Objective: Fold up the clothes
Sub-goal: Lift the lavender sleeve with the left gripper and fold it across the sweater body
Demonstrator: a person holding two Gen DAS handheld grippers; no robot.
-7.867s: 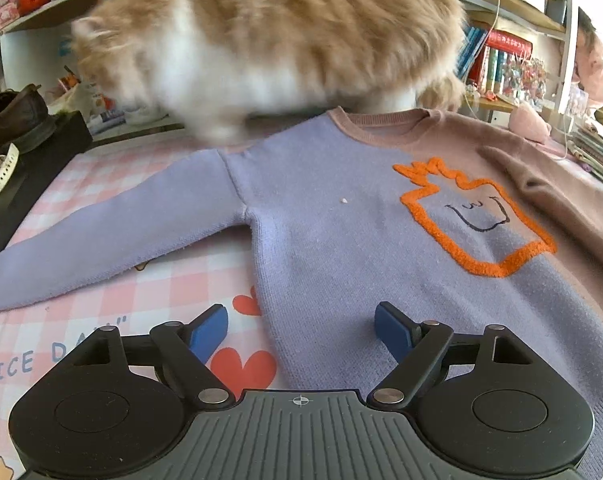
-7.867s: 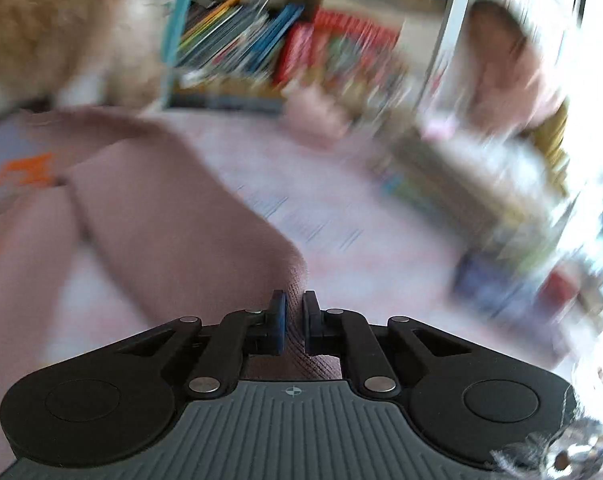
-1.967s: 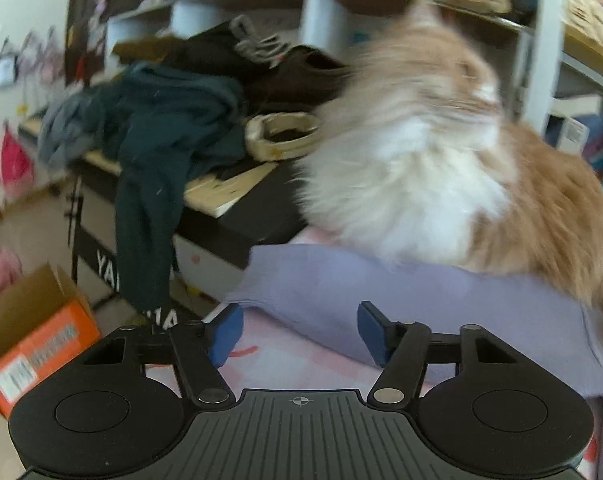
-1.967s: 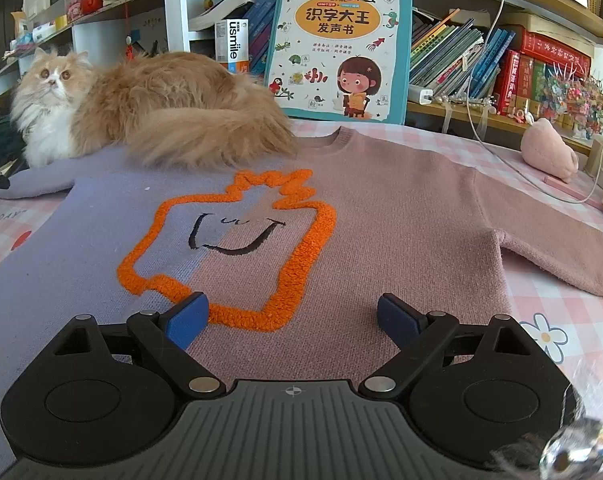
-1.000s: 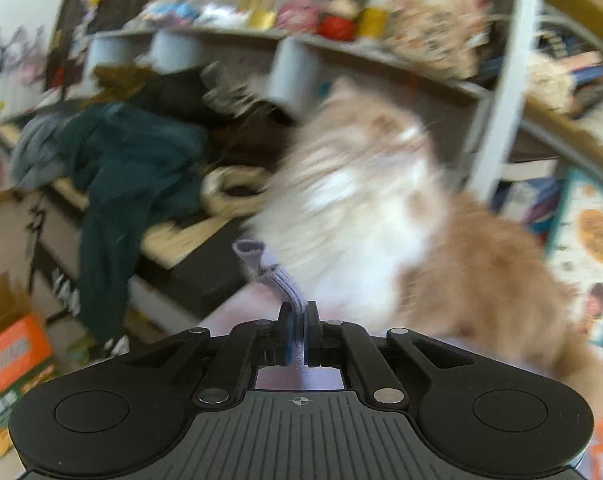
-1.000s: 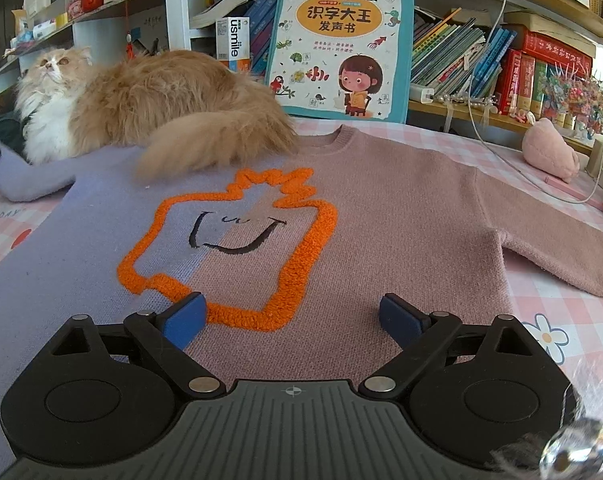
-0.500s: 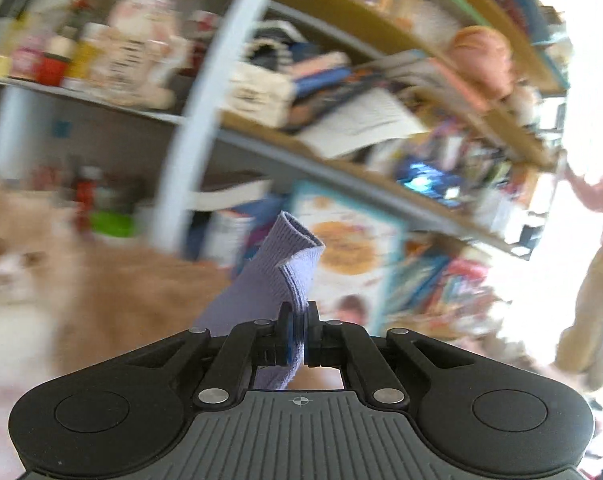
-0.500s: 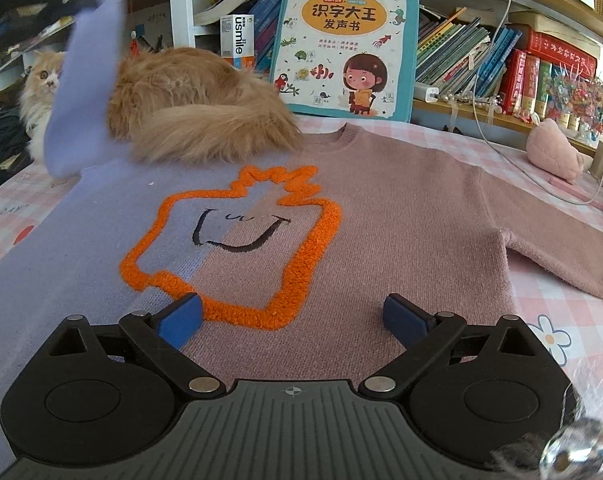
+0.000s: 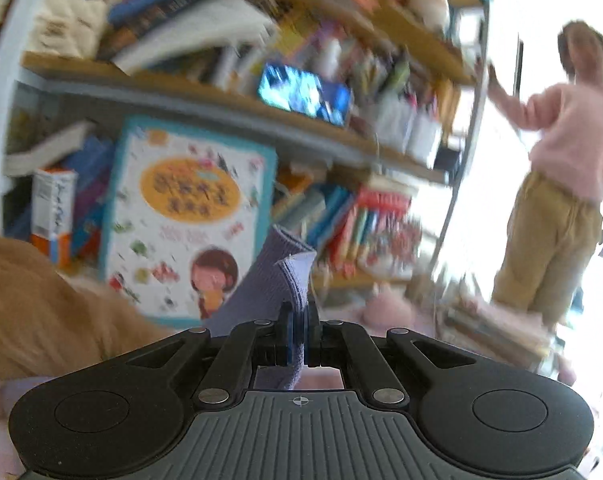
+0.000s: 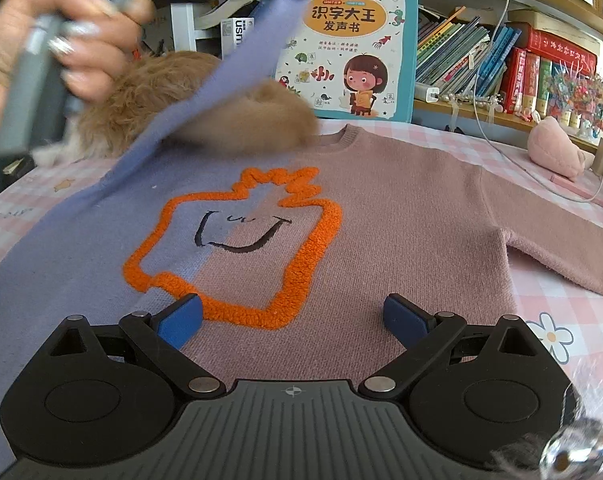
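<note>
Soft, limp knit sweater (image 10: 381,216); lilac cuff (image 9: 291,276) pinched in left gripper (image 9: 297,336) jaws. Right gripper (image 10: 293,320) jaws wide, empty. Best gripped at cuffs, hem.

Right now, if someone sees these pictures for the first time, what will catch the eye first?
Probably the sweater, half purple and half pink, spread flat on the checked table with an orange fuzzy outline on its chest. Next, the left gripper, shut on the purple sleeve, lifts it over a fluffy orange cat lying at the sweater's far edge.

Lifted lilac sleeve (image 10: 237,68) over sweater (image 10: 401,216), cat (image 10: 189,108)
</note>
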